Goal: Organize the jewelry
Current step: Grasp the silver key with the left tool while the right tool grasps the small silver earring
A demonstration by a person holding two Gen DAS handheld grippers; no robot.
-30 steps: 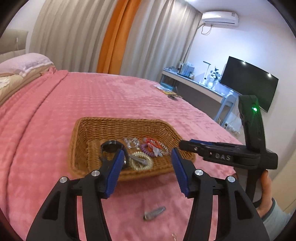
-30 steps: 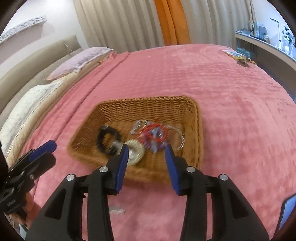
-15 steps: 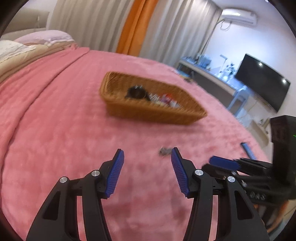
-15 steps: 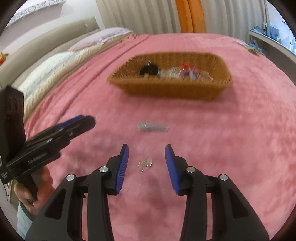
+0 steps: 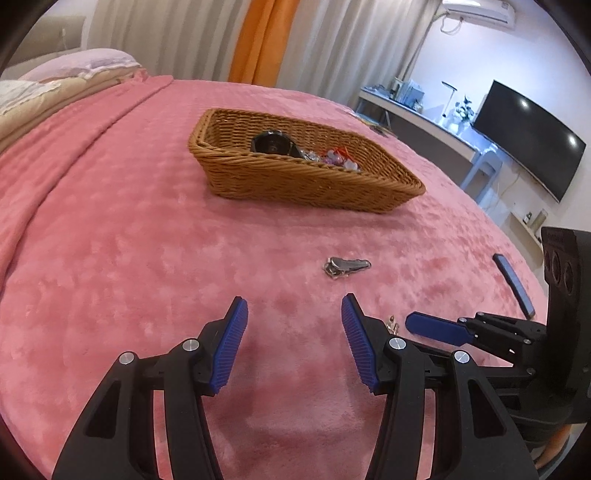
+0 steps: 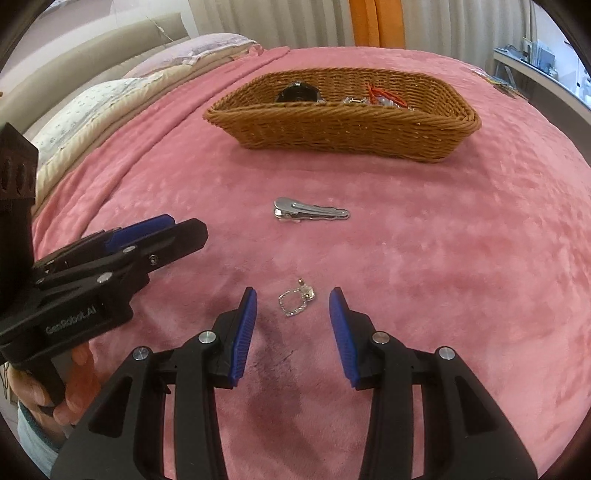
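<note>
Bed [image 5: 110, 258] covered by a pink plush blanket [image 6: 461, 240], its nap pressed into darker streaks just ahead of the right gripper. Pillows [image 6: 92, 99] lie along the headboard side; beige and orange curtains [image 5: 258, 40] hang behind. In the left-wrist view a dark TV [image 5: 528, 133] is mounted on the wall above a long shelf [image 5: 424, 122], with an air conditioner [image 5: 476, 11] near the ceiling.

Wicker basket [image 6: 343, 125] stands on the blanket at the far side, holding a black band [image 6: 298, 92], a red tie [image 6: 380, 94] and pale glinting pieces too small to tell apart. Between basket and grippers lies a silver hair clip [image 6: 310, 213], flat on the blanket and well apart from both. A small chain earring [image 6: 295, 301] lies nearer — just ahead of the right gripper's tips and roughly centred between them, touching neither pad.

Right gripper [image 6: 292, 308]: jaws spread wide, holding nothing, low over the blanket. Left gripper [image 5: 294, 314]: jaws likewise spread wide and holding nothing, aimed toward the clip. In the right-wrist view the left gripper enters from the left, held by a hand [image 6: 70, 387]. A dark phone [image 5: 513, 284] lies on the blanket near the bed's right edge.
</note>
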